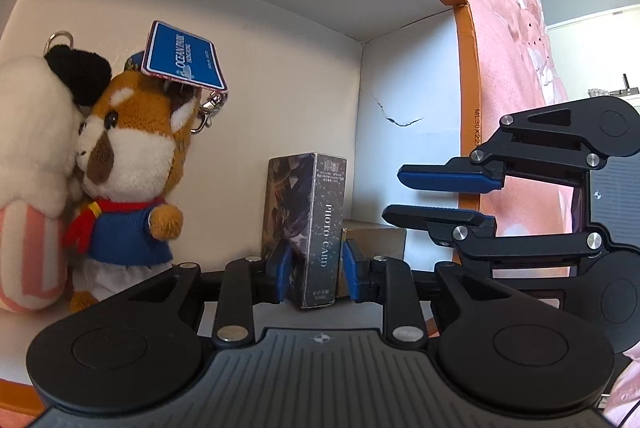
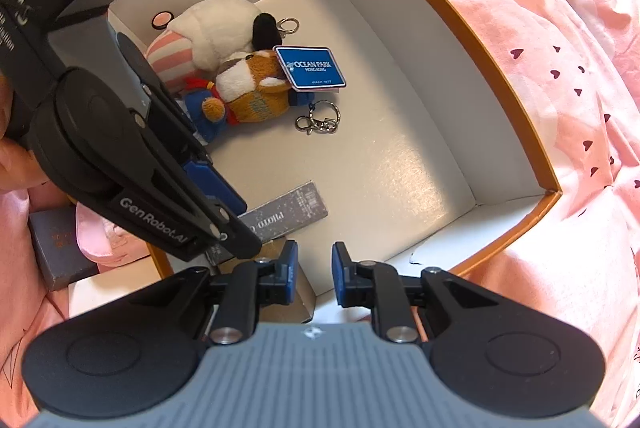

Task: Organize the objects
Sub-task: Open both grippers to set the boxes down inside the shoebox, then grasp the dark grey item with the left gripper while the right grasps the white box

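My left gripper [image 1: 314, 274] is shut on a dark "PHOTO CARD" box [image 1: 310, 224], holding it inside the orange-rimmed white box [image 1: 304, 8]. The card box also shows in the right wrist view [image 2: 286, 214], near the box floor beside a tan box [image 2: 298, 292]. My right gripper [image 2: 314, 274] is open and empty above the box's near corner; it also shows in the left wrist view [image 1: 394, 194]. A brown-and-white plush keychain [image 1: 132, 172] with a blue Ocean Park tag [image 1: 184, 58] lies against a white-and-pink plush [image 1: 30, 156].
The box sits on pink bedding [image 2: 540, 68]. A keyring [image 2: 320, 118] lies on the box floor by the plushes. A dark box [image 2: 60, 248] lies outside the box at left. The tan box [image 1: 374, 240] stands behind the card box.
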